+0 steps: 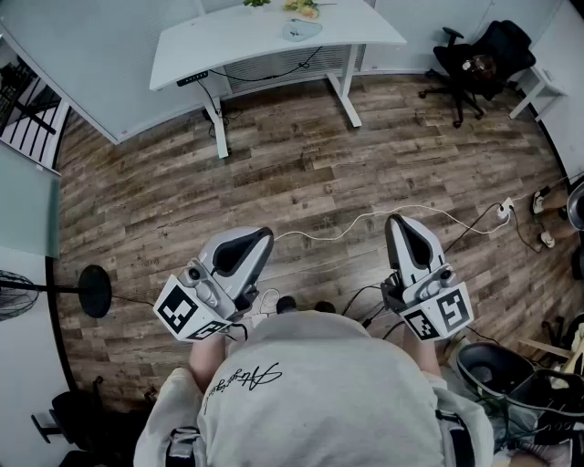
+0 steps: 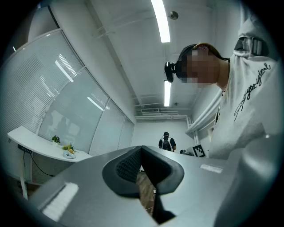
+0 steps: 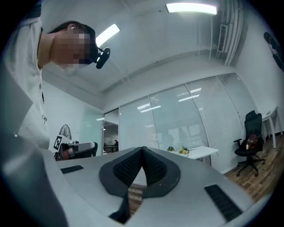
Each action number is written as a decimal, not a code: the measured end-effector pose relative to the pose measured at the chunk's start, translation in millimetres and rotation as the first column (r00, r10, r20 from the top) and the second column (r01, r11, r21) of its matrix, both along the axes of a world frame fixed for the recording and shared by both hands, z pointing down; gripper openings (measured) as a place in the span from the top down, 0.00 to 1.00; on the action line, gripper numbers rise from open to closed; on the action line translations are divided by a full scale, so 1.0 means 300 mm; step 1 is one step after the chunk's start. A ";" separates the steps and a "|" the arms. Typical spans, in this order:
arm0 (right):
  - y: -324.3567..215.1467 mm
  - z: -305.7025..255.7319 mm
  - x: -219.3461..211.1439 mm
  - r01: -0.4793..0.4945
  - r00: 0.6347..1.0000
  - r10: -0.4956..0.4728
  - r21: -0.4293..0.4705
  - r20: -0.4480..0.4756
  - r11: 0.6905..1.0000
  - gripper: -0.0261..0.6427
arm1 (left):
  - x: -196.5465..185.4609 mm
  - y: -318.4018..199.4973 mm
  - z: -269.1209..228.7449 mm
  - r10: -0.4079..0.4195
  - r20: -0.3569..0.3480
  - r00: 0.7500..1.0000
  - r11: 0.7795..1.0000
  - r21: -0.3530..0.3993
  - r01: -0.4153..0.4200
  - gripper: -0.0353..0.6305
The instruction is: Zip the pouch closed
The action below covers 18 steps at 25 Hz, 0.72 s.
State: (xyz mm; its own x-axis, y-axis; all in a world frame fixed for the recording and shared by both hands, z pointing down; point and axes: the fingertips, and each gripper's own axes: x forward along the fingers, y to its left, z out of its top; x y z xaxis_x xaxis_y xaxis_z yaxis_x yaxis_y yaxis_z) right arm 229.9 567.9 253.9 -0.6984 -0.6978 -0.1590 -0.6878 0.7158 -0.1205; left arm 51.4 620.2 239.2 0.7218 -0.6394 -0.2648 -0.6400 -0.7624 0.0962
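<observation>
Person (image 1: 319,392) in a pale top, seen from above on a wood floor (image 1: 301,155), with one claw in each hand; left claw (image 1: 258,239) and right claw (image 1: 400,226) are held out in front of the body, well apart, both pointing toward a white desk (image 1: 228,46) across the room; each bears a marker cube at its rear, left cube (image 1: 187,312) and right cube (image 1: 441,315).

Left claw view: jaws pressed fully together at the tip (image 2: 142,148), nothing gripped; ribbed black pads (image 2: 126,166) meet edge to edge, with a sliver of floor showing lower down between the jaw bodies; a second person (image 2: 166,142) stands far back in the room.

Right claw view: jaws likewise closed tip to tip (image 3: 143,150) and empty; pads (image 3: 128,167) are in contact.

Surroundings, head view: the desk carries a small dish (image 1: 301,30) and flowers (image 1: 301,7) near its far edge; a black chair (image 1: 474,59) stands right of the desk; a white cable (image 1: 365,217) crosses the floor just beyond the claws; a fan (image 1: 94,290) stands on its round base at the left.

Pouch: in none of the three views, so its place cannot be told.
</observation>
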 end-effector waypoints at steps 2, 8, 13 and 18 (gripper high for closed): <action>0.007 0.003 0.014 0.001 1.000 -0.001 0.003 -0.001 1.000 0.96 | 0.018 0.007 0.004 0.001 0.004 1.000 1.000 0.003 -0.001 0.95; 0.012 0.003 0.019 -0.003 1.000 0.003 0.005 -0.009 1.000 0.96 | 0.029 0.012 0.010 0.005 0.019 1.000 1.000 0.003 -0.005 0.95; 0.015 0.012 0.012 -0.006 1.000 0.006 0.008 -0.030 1.000 0.96 | 0.021 0.011 0.009 0.001 0.016 1.000 1.000 0.005 -0.001 0.95; -0.004 0.055 0.017 -0.061 0.989 0.062 0.012 -0.132 0.998 0.96 | 0.014 0.006 0.034 -0.014 0.048 0.999 1.000 -0.025 0.016 0.95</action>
State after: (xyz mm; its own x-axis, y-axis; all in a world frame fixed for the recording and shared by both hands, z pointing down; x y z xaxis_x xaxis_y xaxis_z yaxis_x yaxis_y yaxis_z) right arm 234.9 566.8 270.5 -0.6694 -0.7392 -0.0741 -0.7401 0.6722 -0.0203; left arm 55.6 622.1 249.6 0.7236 -0.6563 -0.2139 -0.6557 -0.7503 0.0840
